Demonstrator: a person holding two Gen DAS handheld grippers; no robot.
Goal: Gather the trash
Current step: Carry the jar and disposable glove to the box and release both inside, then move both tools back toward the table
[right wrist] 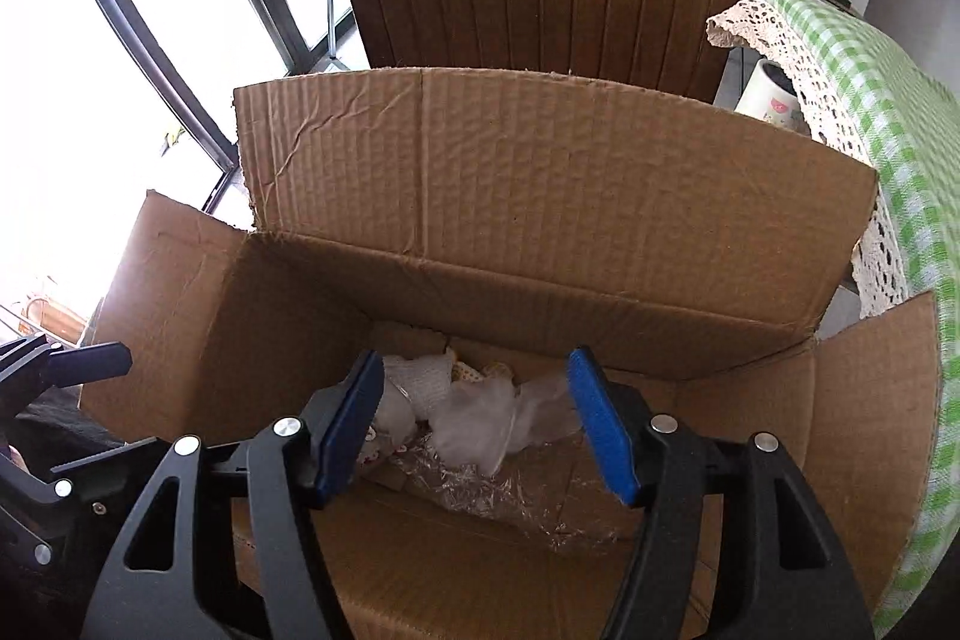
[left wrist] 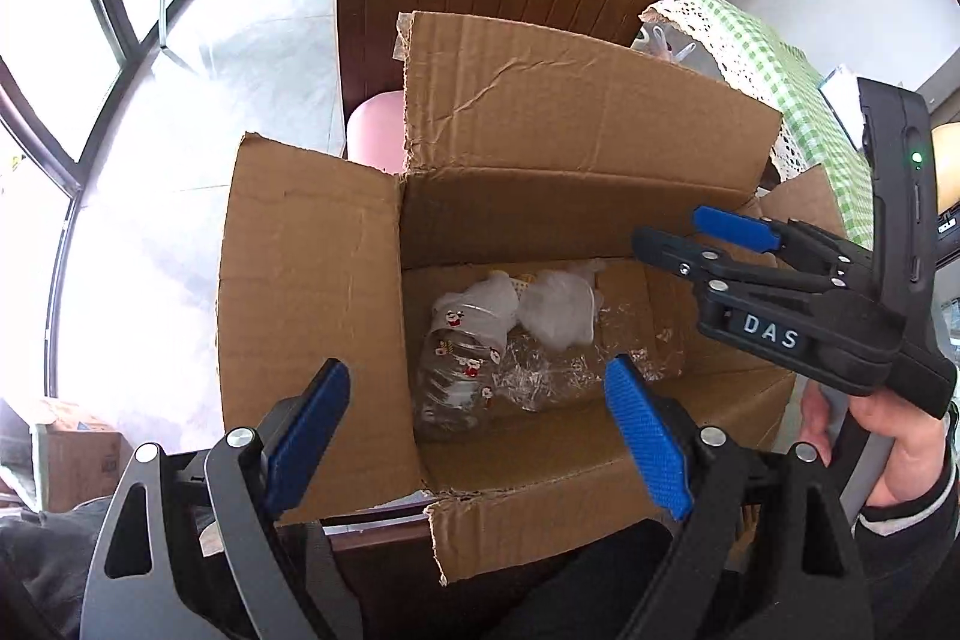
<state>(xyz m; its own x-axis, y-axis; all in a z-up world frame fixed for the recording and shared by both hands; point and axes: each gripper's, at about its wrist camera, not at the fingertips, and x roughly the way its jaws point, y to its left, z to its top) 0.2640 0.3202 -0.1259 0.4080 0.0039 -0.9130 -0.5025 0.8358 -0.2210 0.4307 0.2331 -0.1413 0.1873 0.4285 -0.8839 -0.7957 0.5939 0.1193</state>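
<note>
Both the left gripper (left wrist: pixel 477 436) and right gripper (right wrist: pixel 477 421) are held wide and empty above the cardboard box (left wrist: pixel 312 280). Crumpled plastic wrappers (left wrist: pixel 558 313), apparently light and slippery, lie at 12 o'clock on its floor; bunched folds should be pinched.

The left gripper (left wrist: pixel 477 421) hangs above the open cardboard box (left wrist: pixel 312 280) with its blue pads wide apart and empty. In the box lie a clear printed plastic bottle (left wrist: pixel 456 376) and crumpled plastic wrap (left wrist: pixel 558 316); the right gripper (left wrist: pixel 690 232), held by a hand (left wrist: pixel 888 448), reaches over the box's right side
</note>
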